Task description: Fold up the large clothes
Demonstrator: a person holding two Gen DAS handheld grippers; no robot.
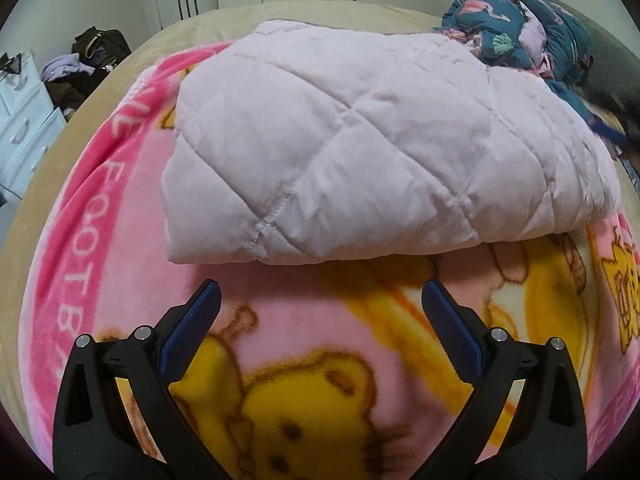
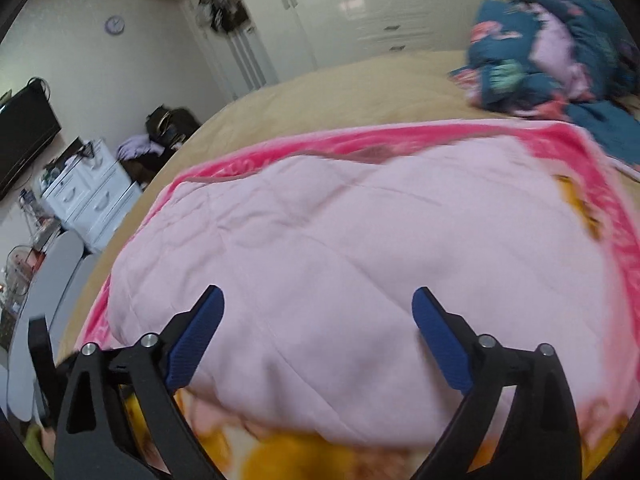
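Note:
A pale pink quilted garment (image 1: 360, 148) lies folded into a thick bundle on a pink cartoon-bear blanket (image 1: 280, 360) spread over the bed. My left gripper (image 1: 320, 292) is open and empty, just in front of the bundle's near folded edge, above the blanket. In the right wrist view the same quilted garment (image 2: 360, 240) fills the middle. My right gripper (image 2: 318, 300) is open and empty, hovering over its near part. This view is blurred by motion.
A heap of dark blue flamingo-print cloth (image 1: 528, 28) lies at the bed's far right, also in the right wrist view (image 2: 560, 48). The beige bed sheet (image 2: 320, 96) extends behind. A white drawer unit (image 2: 92, 196), a television (image 2: 24, 132) and piled clothes (image 1: 88, 60) stand left of the bed.

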